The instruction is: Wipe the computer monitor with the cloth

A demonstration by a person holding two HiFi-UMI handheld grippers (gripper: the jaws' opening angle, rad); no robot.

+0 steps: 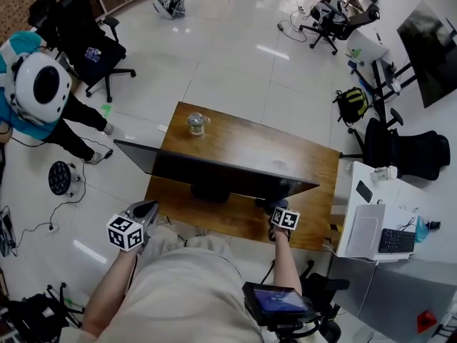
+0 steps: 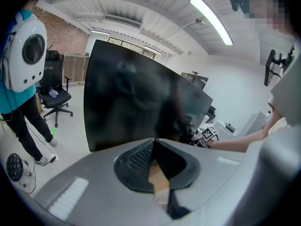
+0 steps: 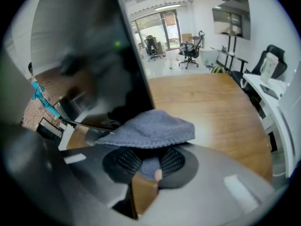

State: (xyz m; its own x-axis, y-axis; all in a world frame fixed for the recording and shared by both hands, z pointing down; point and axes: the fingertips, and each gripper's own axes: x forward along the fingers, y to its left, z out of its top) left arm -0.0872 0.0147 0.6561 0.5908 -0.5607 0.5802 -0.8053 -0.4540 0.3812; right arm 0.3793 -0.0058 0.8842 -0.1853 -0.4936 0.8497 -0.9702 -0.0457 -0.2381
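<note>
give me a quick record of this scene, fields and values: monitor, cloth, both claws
monitor: black flat computer monitor, screen dark, upright on the brown wooden desk
cloth: grey-blue knitted cloth, gripped in the right claw
right claw: shut on the cloth, by the monitor's right end; contact with the screen cannot be told
left claw: left claw shut, empty, facing the screen, apart from it
other: small clear shiny object on the desk behind the monitor
</note>
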